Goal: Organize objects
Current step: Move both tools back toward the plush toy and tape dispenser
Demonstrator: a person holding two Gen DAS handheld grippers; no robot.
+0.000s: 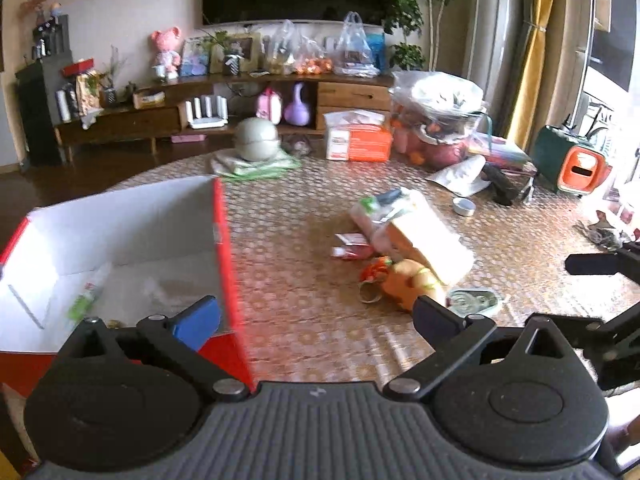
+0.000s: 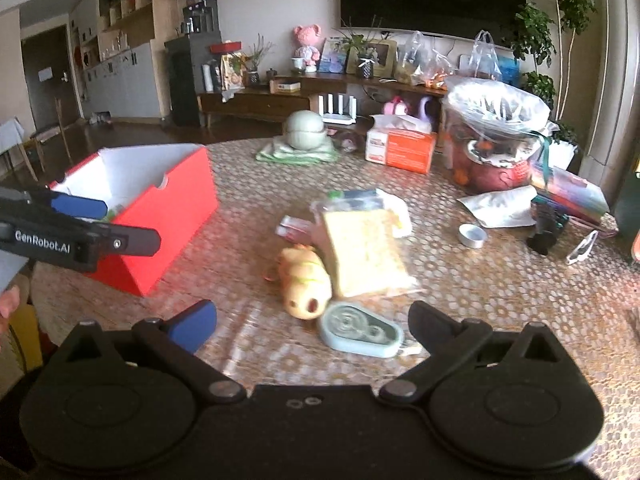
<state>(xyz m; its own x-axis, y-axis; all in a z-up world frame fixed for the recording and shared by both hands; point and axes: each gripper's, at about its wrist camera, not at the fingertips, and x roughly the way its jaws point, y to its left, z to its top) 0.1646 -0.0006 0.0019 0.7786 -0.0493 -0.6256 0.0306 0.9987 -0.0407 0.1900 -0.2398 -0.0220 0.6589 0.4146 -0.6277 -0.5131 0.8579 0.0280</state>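
red box [image 2: 160, 216] on table; left tongs [image 2: 128, 224] marked "genrobot.ai", both tongs released, nothing held.

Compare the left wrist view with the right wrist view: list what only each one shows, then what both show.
Only the left wrist view looks down into the red box, showing its white inside with a green-and-white tube on the floor of it. Only the right wrist view shows the box's outer red side and the left claw from the side, open and at the box. Both show the plush toy, the teal tape dispenser, the yellow packet and the orange tissue box on the patterned table. The right claw is open and empty.
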